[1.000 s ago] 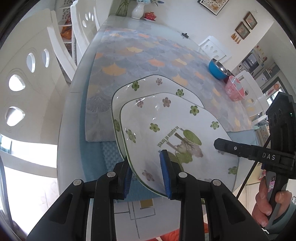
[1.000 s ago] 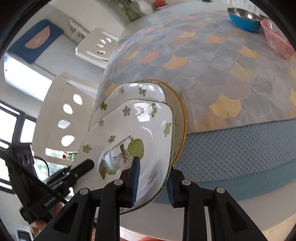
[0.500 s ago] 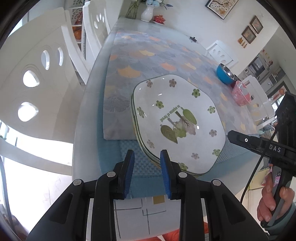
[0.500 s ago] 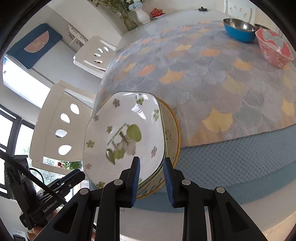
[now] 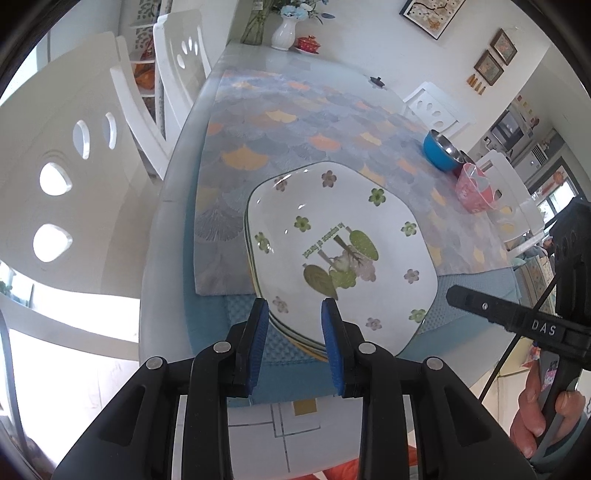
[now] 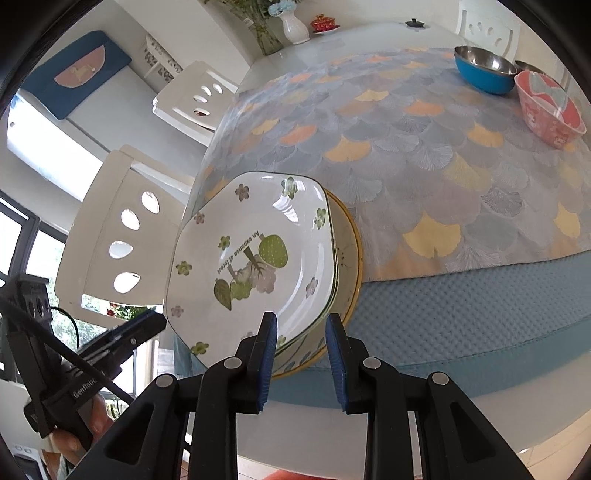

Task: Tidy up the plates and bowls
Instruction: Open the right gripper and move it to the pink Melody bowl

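Note:
A white plate with green flowers (image 5: 343, 243) lies on top of a stack of plates near the table's front edge. It also shows in the right wrist view (image 6: 255, 258), above a yellow-rimmed plate (image 6: 349, 254). My left gripper (image 5: 293, 332) is open and empty, just short of the stack's near rim. My right gripper (image 6: 301, 343) is open and empty, at the stack's edge. A blue metal bowl (image 6: 484, 72) and a pink bowl (image 6: 548, 107) stand far across the table.
The table carries a scale-patterned cloth (image 6: 406, 147) over a blue mat (image 6: 461, 314). White chairs (image 5: 55, 166) stand along the left side. A vase (image 5: 284, 31) and a small red pot (image 5: 308, 42) sit at the far end.
The top plate was lowered flat onto the stack. Both grippers let go of it, drew back a little and now stand open.

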`<state>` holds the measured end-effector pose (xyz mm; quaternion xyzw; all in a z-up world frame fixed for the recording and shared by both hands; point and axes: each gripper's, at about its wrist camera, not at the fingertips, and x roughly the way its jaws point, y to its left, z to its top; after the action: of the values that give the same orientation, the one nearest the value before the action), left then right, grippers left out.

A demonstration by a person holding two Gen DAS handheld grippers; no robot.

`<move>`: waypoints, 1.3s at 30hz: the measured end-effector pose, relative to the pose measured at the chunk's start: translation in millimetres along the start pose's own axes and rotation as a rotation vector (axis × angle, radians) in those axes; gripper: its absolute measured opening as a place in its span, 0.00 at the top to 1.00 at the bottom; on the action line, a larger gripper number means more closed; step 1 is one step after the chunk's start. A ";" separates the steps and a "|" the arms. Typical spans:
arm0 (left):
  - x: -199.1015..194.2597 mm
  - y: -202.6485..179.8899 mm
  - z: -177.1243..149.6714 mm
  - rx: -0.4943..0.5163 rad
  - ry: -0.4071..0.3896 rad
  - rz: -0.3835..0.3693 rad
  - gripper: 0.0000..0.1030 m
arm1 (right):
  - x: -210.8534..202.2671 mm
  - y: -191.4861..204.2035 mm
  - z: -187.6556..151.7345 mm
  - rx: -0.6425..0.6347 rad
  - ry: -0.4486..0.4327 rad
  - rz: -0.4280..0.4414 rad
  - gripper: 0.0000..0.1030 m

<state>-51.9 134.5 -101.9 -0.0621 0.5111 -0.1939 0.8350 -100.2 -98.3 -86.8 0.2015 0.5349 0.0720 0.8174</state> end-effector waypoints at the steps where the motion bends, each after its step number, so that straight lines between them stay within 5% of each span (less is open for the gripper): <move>1: -1.6 -1.2 0.8 0.003 -0.002 0.001 0.74 | -0.7 -1.3 -0.5 0.006 0.001 0.007 0.75; 12: -41.1 -48.7 43.1 0.124 -0.134 -0.006 0.74 | -39.4 -28.4 6.5 0.079 -0.083 0.016 0.75; 18: -52.4 -99.3 76.9 0.187 -0.219 0.008 0.46 | -53.4 -70.8 33.2 0.184 -0.115 0.066 0.69; 22: -45.1 -146.9 102.6 0.242 -0.259 -0.002 0.45 | -68.6 -115.5 57.2 0.247 -0.158 0.088 0.60; 32: 42.6 -297.9 176.9 0.327 -0.172 -0.108 0.40 | -118.1 -256.8 121.8 0.399 -0.243 0.050 0.48; 39: 119.3 -344.1 198.1 0.278 -0.053 -0.156 0.40 | -112.9 -346.5 156.7 0.512 -0.220 0.017 0.47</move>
<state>80.4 -246.1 -3.9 0.0095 0.4506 -0.3256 0.8312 -39.6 -490.2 -77.8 0.4124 0.4420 -0.0810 0.7925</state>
